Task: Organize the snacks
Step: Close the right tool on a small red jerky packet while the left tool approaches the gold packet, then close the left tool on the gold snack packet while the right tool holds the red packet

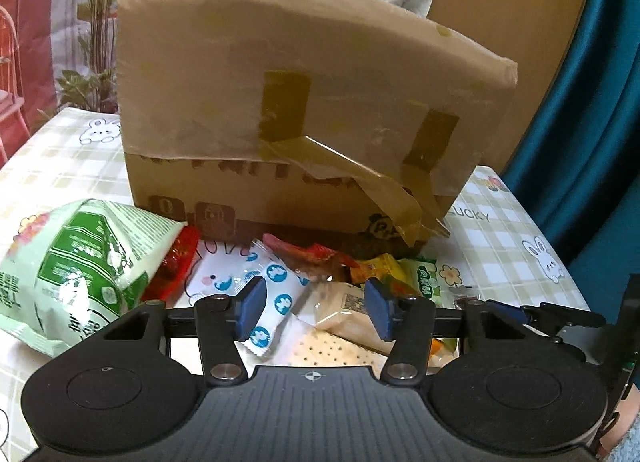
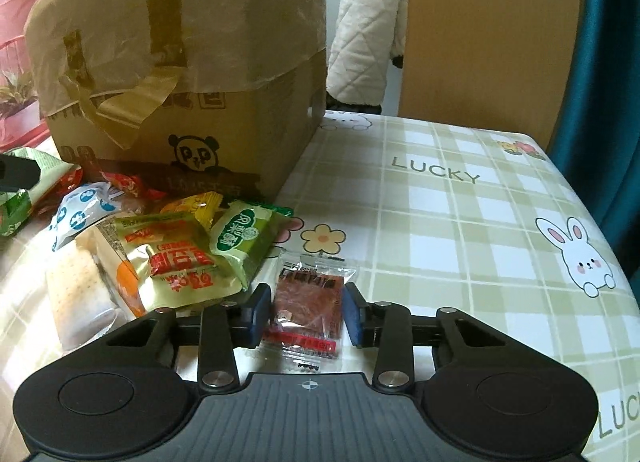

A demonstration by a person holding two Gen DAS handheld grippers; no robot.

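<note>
A pile of small snack packets lies on the table in front of a taped cardboard box (image 1: 296, 110) (image 2: 180, 74). My left gripper (image 1: 316, 308) is open above the pile, with a white packet with blue dots (image 1: 272, 294) and a beige cracker packet (image 1: 344, 310) between its jaws. A big green bag (image 1: 76, 270) lies at the left. My right gripper (image 2: 306, 314) is open, its blue pads on either side of a clear packet of reddish-brown jerky (image 2: 308, 302) lying on the table. A gold packet (image 2: 176, 262) and a green packet (image 2: 244, 234) lie just left.
The table has a green checked cloth (image 2: 460, 222) with rabbits and "LUCKY" print. A wooden chair back (image 2: 488, 34) and a teal curtain (image 2: 612, 62) stand behind the table's far right edge. A white quilted jacket (image 2: 364, 30) hangs behind the box.
</note>
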